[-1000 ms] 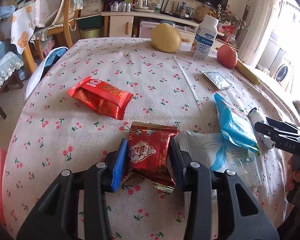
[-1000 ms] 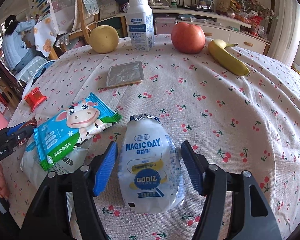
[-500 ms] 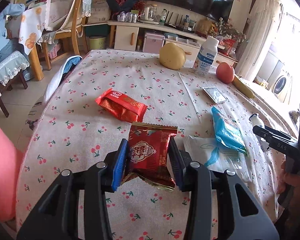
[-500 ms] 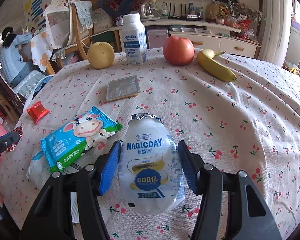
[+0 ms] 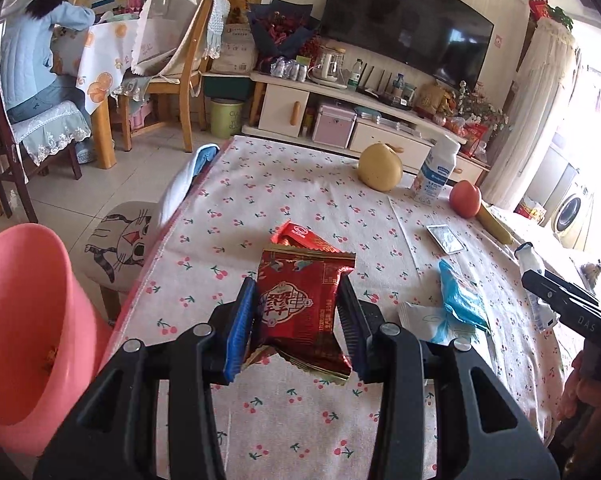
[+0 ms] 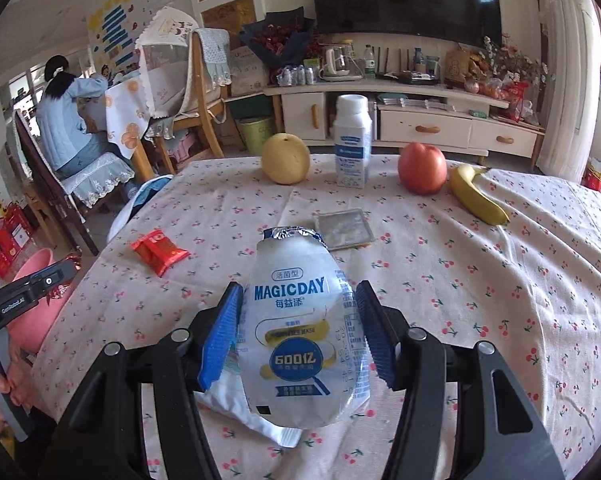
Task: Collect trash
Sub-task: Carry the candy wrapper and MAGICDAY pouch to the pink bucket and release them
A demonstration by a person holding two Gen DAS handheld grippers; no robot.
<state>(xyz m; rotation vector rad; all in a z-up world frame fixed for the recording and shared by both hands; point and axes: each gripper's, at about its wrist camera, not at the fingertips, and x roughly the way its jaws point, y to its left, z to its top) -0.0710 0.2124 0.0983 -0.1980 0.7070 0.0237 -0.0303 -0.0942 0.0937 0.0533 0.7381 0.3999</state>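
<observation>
- Both grippers have come up off the cherry-print table (image 6: pixel 500 280) since the earlier frames, each carrying its piece of trash; the pink bin (image 5: pixel 24 320), out of the left wrist view a second ago, now fills that view's near-left corner.
- Left gripper (image 5: pixel 296 316): its blue pads pinch one dark red snack packet (image 5: pixel 304 300), held in the air above the table's near-left edge.
- Right gripper (image 6: pixel 300 328): its jaws closed in further within the last second and now press the sides of one clear MAGICDAY pouch (image 6: pixel 300 336), lifted over the near middle of the table.
- Trash on the cloth, left to right: one bright red wrapper (image 6: pixel 159 251) toward the left edge; one white sachet (image 5: pixel 428 320) with one blue wrapper (image 5: pixel 460 300) lying partly over it; one silver foil packet (image 6: pixel 344 229) farther in.
- Along the far edge stand one yellow pear (image 6: pixel 285 159), one white milk bottle (image 6: pixel 353 142), one red apple (image 6: pixel 422 168) and one banana (image 6: pixel 476 196).
- Open room: the pink bin sits just off the table's left edge, below the tabletop, its mouth open; the cloth between that edge and the bright red wrapper is bare, and the right half of the table lies bare in front of the banana.
- Beyond the left edge, one cat-print stool (image 5: pixel 124 240) stands beside the bin, and a person in light blue (image 5: pixel 36 56) sits at another table far left.
</observation>
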